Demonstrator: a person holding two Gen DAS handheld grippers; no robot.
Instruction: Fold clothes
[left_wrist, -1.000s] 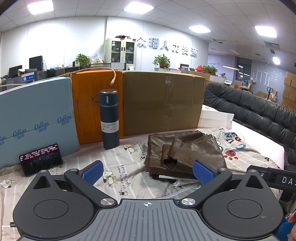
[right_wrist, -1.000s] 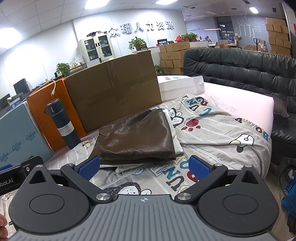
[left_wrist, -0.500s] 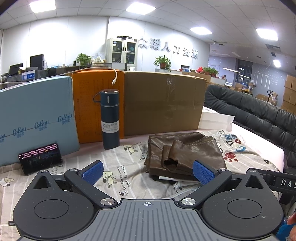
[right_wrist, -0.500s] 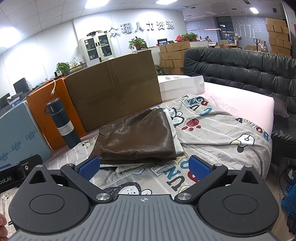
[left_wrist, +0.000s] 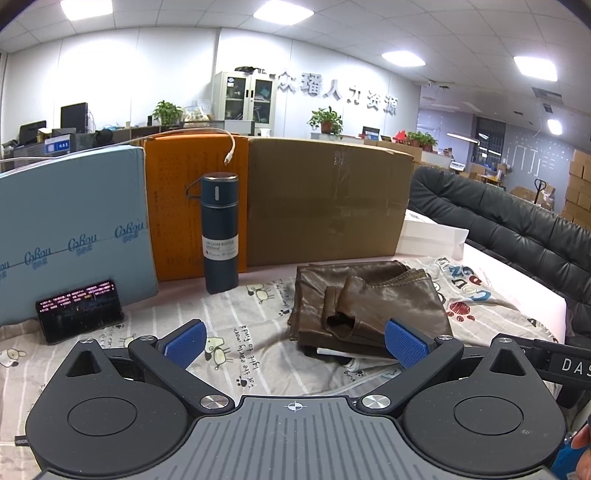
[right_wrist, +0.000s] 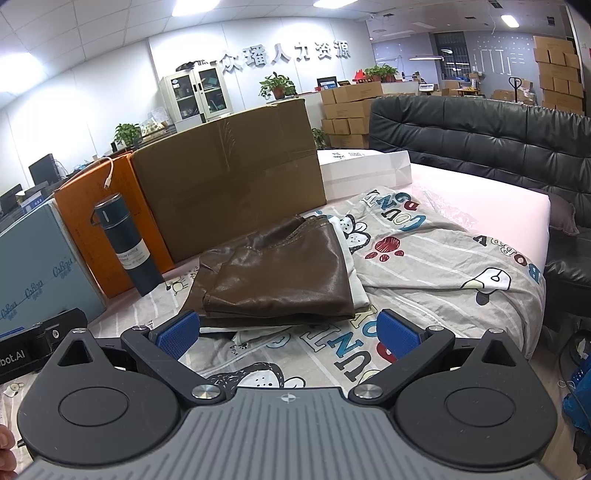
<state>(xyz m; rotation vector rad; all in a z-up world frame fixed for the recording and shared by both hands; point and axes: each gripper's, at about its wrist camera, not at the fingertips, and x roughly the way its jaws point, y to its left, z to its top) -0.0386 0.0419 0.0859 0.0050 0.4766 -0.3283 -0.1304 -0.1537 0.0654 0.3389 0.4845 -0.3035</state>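
Observation:
A folded brown leather-look garment lies on the cartoon-print sheet, on top of a folded white garment. It also shows in the right wrist view. My left gripper is open and empty, held just short of the brown garment's near edge. My right gripper is open and empty, also just in front of the pile and above the sheet.
A dark blue vacuum bottle stands left of the pile. A phone leans on a light blue box. Orange and brown boxes form a wall behind. A white box and black sofa are to the right.
Both grippers stay open and almost still. The left wrist view has shifted very slightly; the garments have not moved.

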